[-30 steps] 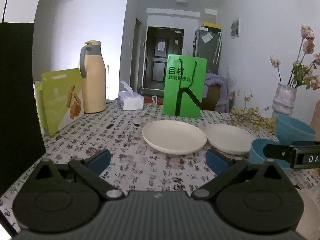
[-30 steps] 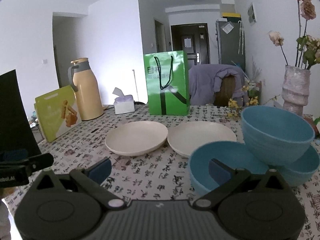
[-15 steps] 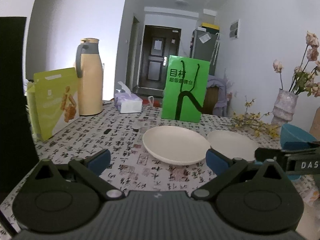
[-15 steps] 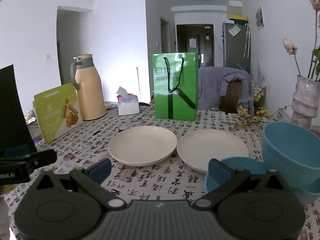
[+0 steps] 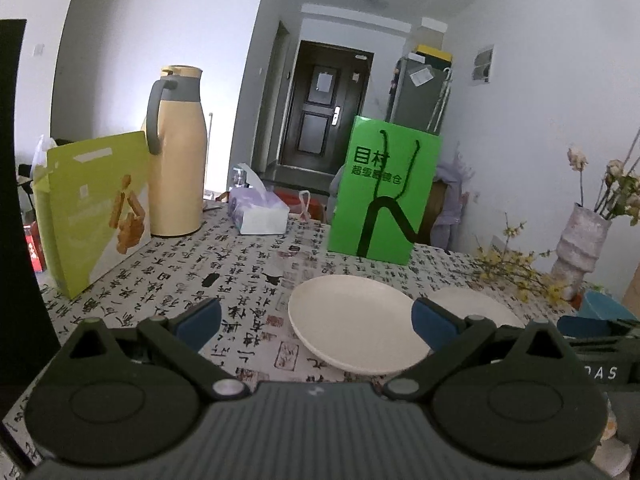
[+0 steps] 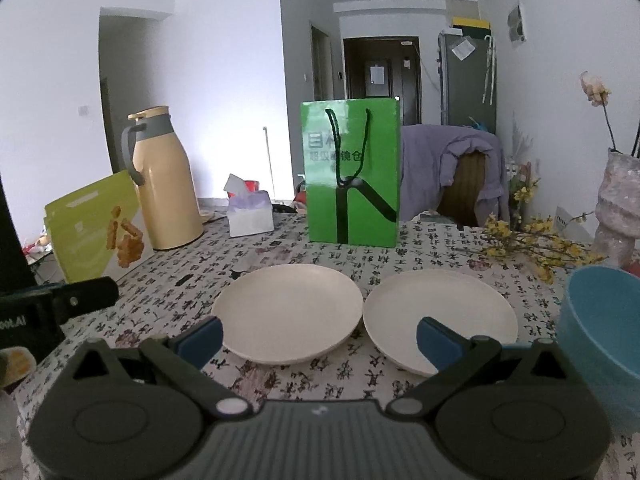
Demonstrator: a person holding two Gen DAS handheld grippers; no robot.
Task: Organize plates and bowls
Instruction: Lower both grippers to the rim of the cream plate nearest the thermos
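Two cream plates lie side by side on the calligraphy-print tablecloth: the left plate (image 6: pixel 290 312) (image 5: pixel 352 320) and the right plate (image 6: pixel 440 316) (image 5: pixel 476 306). A blue bowl (image 6: pixel 600 328) stands at the right edge, and a sliver of blue bowl (image 5: pixel 604 306) shows far right in the left wrist view. My left gripper (image 5: pixel 316 320) hovers open above the table, the left plate just ahead between its fingers. My right gripper (image 6: pixel 318 336) is open too, raised before both plates, empty. The right gripper's body (image 5: pixel 600 360) shows at the left view's right edge.
A green paper bag (image 6: pixel 352 172) stands behind the plates. A tan thermos (image 6: pixel 164 180), a yellow-green snack box (image 6: pixel 96 224) and a tissue box (image 6: pixel 250 216) line the far left. A vase with flowers (image 6: pixel 618 208) and yellow twigs (image 6: pixel 532 240) sit at right. A chair with purple cloth (image 6: pixel 452 168) is beyond.
Both grippers have risen and pulled back from the table. The blue bowls have slid toward the right and bottom edges of both views; both jaws stay open.
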